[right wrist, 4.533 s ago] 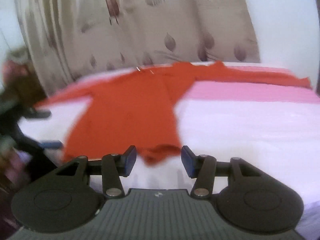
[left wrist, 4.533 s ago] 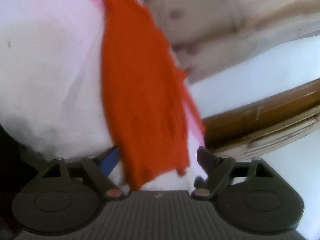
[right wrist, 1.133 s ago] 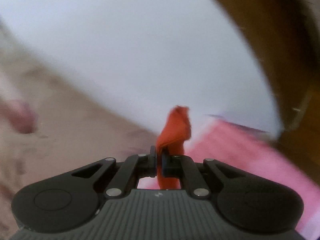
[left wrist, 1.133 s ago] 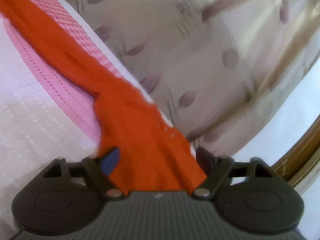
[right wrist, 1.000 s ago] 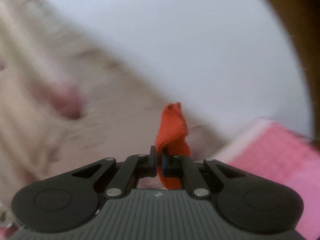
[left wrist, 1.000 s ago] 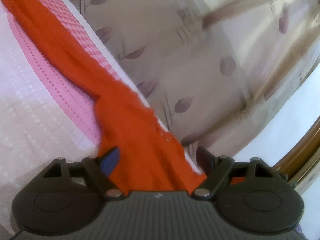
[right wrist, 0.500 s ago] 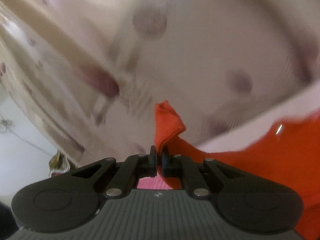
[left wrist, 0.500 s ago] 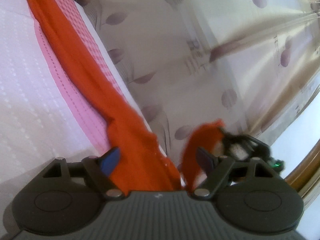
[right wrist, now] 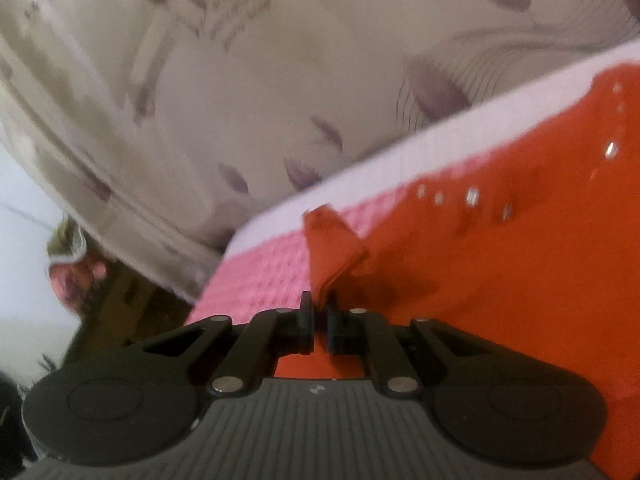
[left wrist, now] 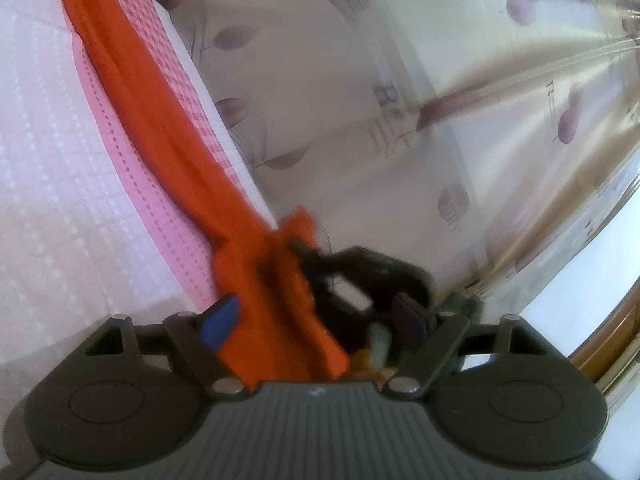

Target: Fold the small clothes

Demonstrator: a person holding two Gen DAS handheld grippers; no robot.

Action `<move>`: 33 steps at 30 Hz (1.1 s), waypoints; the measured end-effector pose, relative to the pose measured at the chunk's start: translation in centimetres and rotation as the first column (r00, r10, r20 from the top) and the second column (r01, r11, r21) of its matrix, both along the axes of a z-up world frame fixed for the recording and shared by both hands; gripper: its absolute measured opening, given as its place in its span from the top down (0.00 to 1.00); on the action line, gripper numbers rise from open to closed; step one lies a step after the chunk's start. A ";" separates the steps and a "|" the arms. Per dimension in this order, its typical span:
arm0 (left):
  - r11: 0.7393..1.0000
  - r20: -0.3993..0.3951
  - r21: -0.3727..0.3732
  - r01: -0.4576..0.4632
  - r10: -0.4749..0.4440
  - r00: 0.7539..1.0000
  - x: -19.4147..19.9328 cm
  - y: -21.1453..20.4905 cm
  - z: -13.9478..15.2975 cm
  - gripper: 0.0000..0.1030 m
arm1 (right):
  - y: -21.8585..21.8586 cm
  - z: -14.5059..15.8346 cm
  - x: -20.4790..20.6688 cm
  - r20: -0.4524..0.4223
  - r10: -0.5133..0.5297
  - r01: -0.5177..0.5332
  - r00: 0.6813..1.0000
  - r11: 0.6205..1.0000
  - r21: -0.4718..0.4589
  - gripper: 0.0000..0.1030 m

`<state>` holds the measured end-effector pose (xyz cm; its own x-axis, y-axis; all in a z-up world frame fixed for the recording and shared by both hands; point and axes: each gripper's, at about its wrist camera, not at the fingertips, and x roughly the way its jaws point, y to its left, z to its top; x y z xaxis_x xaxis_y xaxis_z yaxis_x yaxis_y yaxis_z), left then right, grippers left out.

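Observation:
An orange garment [left wrist: 160, 120] lies stretched along the pink band of the bed; its body [right wrist: 500, 280] carries small shiny studs. My right gripper [right wrist: 319, 308] pinches the folded sleeve end [right wrist: 332, 240], which stands up from between its narrow jaws; the jaws are opening. In the left wrist view that right gripper [left wrist: 294, 244] reaches in from the right, over the garment. My left gripper [left wrist: 316, 316] is open wide and sits low over the bed. The orange cloth runs between its fingers, and neither pad presses on it.
The bed's white and pink sheet [left wrist: 60, 160] fills the left. A leaf-print curtain [left wrist: 400, 80] hangs right behind the bed's far edge [right wrist: 360, 176]. A brown wooden frame [left wrist: 616, 328] curves at the right. Dark furniture [right wrist: 120, 300] stands beyond the bed's corner.
My right gripper swung across with the sleeve end, from facing the wall down to the garment's body, and came between the left gripper's fingers. The left gripper shifted only slightly.

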<state>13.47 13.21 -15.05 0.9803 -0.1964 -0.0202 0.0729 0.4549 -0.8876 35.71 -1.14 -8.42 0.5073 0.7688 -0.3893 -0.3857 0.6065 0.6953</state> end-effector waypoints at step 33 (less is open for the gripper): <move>0.911 -0.338 -0.158 -0.381 0.313 0.888 -4.8 25.6 1.5 0.22 | 8.3 -0.2 -4.6 0.331 0.317 -0.080 0.889 0.818 -0.569 0.23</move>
<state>8.68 38.80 -13.51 0.9400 0.1223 -0.3185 -0.3376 0.1982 -0.9202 31.16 7.20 -8.60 0.5652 0.6032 -0.5628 -0.7047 0.7077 0.0508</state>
